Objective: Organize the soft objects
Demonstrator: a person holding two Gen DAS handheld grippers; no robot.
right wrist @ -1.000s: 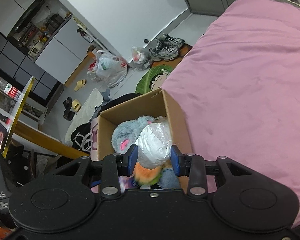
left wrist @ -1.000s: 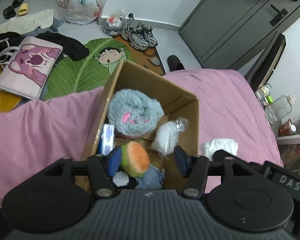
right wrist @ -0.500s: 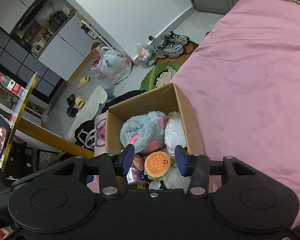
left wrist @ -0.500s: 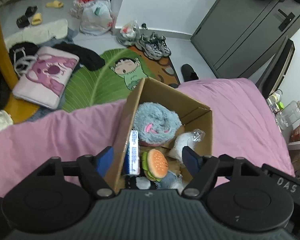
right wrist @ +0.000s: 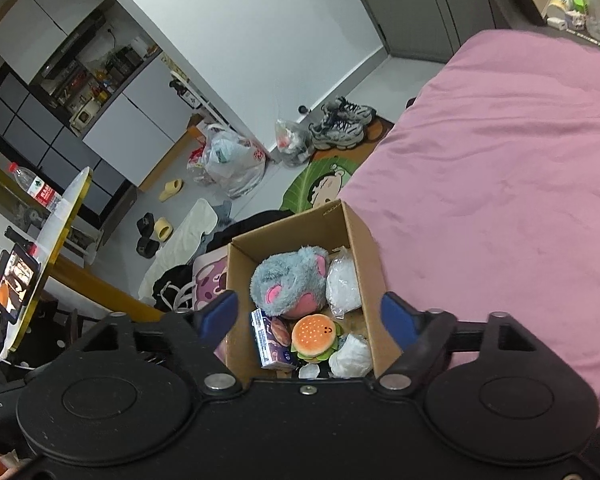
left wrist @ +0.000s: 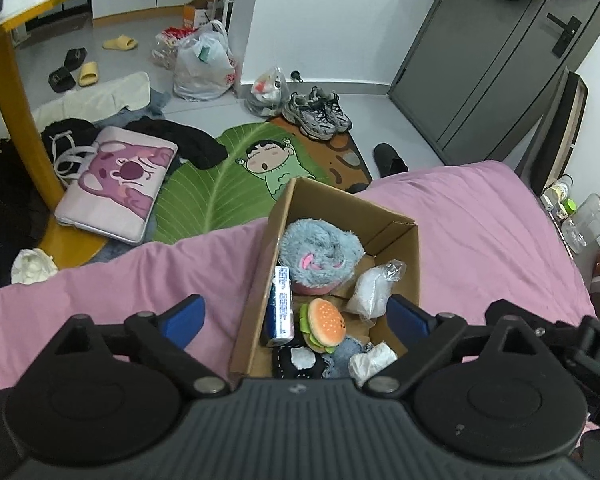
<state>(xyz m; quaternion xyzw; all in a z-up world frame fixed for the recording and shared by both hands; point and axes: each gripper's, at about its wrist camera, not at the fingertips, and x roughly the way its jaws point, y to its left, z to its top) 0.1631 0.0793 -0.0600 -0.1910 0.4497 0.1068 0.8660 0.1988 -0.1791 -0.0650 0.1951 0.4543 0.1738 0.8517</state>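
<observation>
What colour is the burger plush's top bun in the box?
Orange with pale speckles; the burger plush shows best in the right wrist view.

Evenly and softly lit, daylight-like, with no hard shadows. Bright on the white wall [left wrist: 320, 12] and the pink bed [right wrist: 500, 184]; dim inside the box [left wrist: 396, 240], where the walls shade the bottom. Faint sheen on the plastic bag [left wrist: 204, 64] and the grey floor [left wrist: 148, 28]. Sharp in the middle of both views, no motion blur. Strongly bent by the fisheye at the edges: door [left wrist: 500, 60] and table [right wrist: 56, 236] curve and lean. Close black housings at the bottom matte, nearly featureless; blue fingers [left wrist: 182, 318] slightly soft.
</observation>
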